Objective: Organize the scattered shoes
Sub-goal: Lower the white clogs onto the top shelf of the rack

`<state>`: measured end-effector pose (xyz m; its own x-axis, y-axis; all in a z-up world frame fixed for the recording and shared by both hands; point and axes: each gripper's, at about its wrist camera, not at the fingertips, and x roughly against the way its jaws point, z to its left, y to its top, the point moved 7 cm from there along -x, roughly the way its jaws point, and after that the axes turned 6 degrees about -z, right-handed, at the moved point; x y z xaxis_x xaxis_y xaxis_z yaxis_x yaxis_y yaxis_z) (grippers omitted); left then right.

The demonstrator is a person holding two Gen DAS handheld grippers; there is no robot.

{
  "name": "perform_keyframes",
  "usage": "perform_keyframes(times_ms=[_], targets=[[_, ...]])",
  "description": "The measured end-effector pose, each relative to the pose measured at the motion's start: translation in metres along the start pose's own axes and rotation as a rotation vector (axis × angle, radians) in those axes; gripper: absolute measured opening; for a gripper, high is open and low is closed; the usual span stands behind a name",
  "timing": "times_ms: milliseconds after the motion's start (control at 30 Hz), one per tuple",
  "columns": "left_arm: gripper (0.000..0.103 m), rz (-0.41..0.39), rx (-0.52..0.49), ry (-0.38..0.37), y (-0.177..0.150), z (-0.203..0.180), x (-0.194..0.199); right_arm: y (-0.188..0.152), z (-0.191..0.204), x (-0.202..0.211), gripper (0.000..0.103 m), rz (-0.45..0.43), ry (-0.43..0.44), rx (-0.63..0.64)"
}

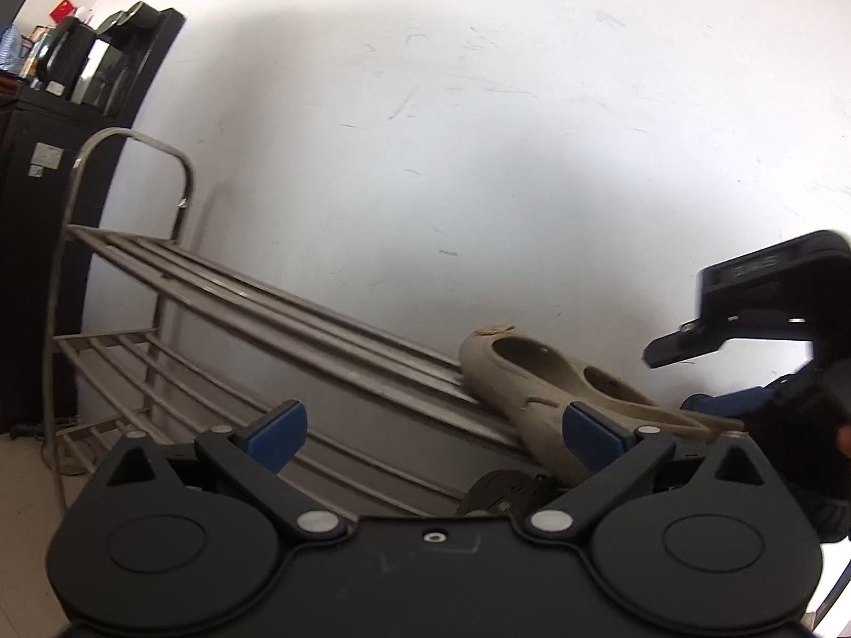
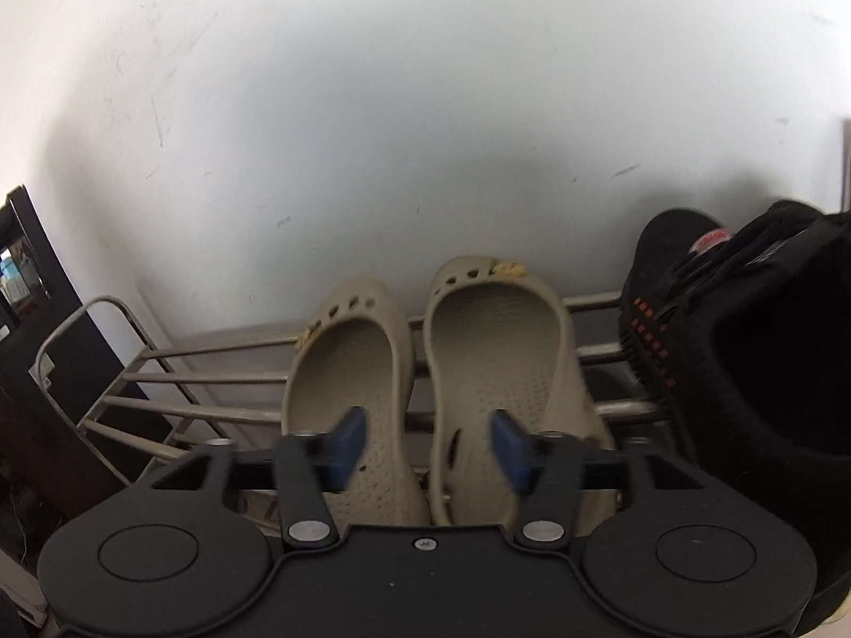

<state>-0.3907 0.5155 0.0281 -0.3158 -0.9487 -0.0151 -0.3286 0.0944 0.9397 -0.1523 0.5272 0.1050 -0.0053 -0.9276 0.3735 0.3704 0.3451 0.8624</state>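
Note:
Two beige perforated clogs stand side by side on the top shelf of a metal shoe rack, toes to the wall: the left clog and the right clog. My right gripper is open over their heels, one blue pad in front of each clog's inner side, pressing on neither. In the left wrist view one beige clog shows on the rack. My left gripper is open and empty in front of the shelf, to the clog's left. The right gripper's body shows at the right edge.
A black knit sneaker with orange marks sits on the top shelf right of the clogs. A dark shoe lies on the lower shelf. A black cabinet stands left of the rack. A white wall is close behind.

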Motion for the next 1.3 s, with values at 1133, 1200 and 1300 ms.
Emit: perform_keyframes(times_ms=[1133, 1200, 1300], targets=[[0.103, 0.038, 0.003, -0.11, -0.021, -0.033, -0.003, -0.029, 0.003, 0.049, 0.067, -0.091, 0.175, 0.329], [0.103, 0.035, 0.009, -0.101, -0.018, -0.031, -0.009, -0.027, 0.003, 0.049, 0.068, -0.091, 0.18, 0.317], [0.103, 0.008, 0.016, -0.083, -0.008, -0.024, -0.013, -0.02, 0.006, 0.049, 0.072, -0.113, 0.192, 0.315]])
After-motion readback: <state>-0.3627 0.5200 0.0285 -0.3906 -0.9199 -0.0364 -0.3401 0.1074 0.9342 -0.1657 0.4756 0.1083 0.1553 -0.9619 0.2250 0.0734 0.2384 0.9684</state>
